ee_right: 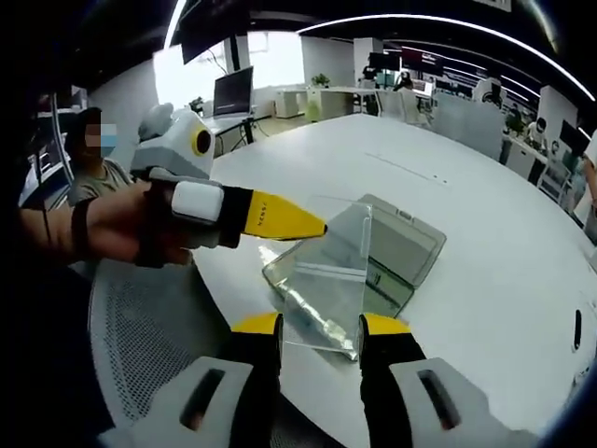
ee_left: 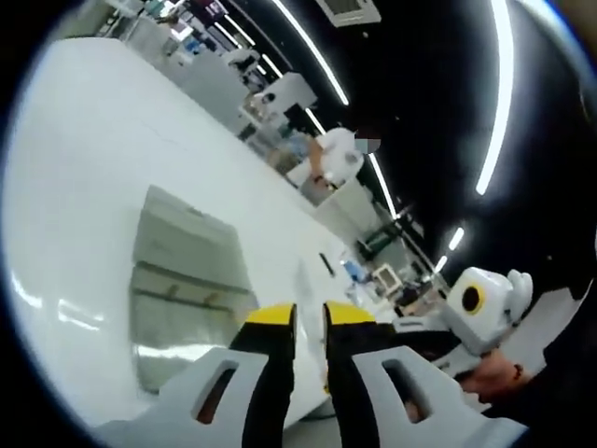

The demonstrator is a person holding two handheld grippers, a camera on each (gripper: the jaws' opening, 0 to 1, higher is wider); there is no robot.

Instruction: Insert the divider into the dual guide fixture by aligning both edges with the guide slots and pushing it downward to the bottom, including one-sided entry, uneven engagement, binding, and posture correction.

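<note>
Low in the right gripper view, the right tongs [ee_right: 320, 329] stand parted around the clear divider [ee_right: 326, 280], seemingly not pinching it. Beyond, the left tongs [ee_right: 312, 227], closed, touch its top edge. Further back lies the fixture [ee_right: 406, 247] on the counter [ee_right: 485, 205]. Step: carrying; next, align both edges over the slots.

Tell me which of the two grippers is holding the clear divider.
The left gripper, reaching in from the left of the right gripper view, pinches the clear divider at its top corner. The right gripper has jaws apart either side of it.
</note>
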